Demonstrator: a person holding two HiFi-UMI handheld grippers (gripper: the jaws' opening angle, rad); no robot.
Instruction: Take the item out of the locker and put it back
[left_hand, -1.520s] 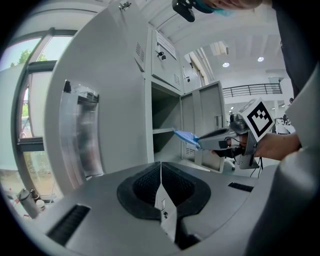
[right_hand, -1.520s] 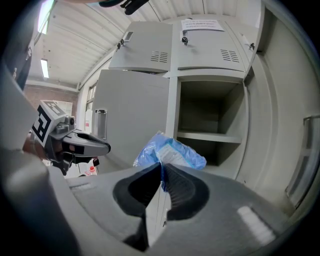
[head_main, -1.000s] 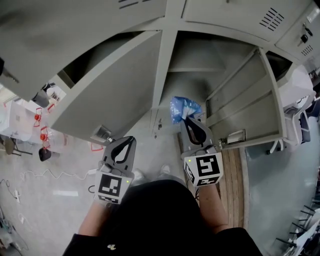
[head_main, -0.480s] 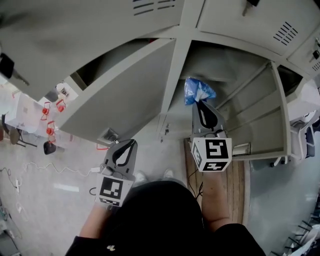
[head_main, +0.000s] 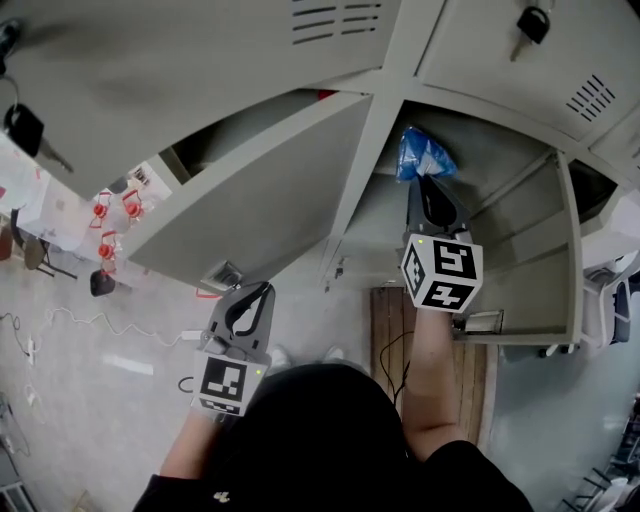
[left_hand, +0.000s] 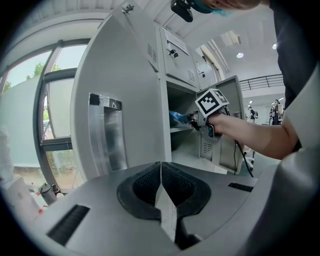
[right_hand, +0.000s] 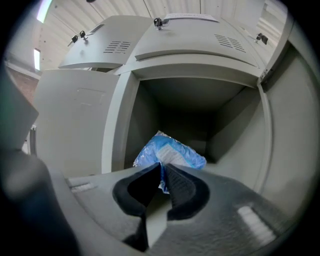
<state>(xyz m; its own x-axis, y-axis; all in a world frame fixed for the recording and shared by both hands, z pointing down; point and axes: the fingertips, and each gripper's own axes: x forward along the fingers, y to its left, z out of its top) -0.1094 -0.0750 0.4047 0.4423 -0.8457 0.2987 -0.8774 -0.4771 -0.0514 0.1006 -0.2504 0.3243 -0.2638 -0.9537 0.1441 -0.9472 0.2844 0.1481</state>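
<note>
Between the jaws of the right gripper (right_hand: 162, 169), a corner of the blue plastic packet (right_hand: 176, 151) is pinched; it's held just ahead, at the open locker compartment's (right_hand: 197, 107) mouth. Judged light, soft, crinkly, prob. slippery: best gripped by its sealed edge. On the left gripper (left_hand: 161, 172), jaws are pressed together, empty.

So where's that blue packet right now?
Head view, upper right: the blue packet is pinched in the right hand-held gripper, at the open locker's mouth.
</note>
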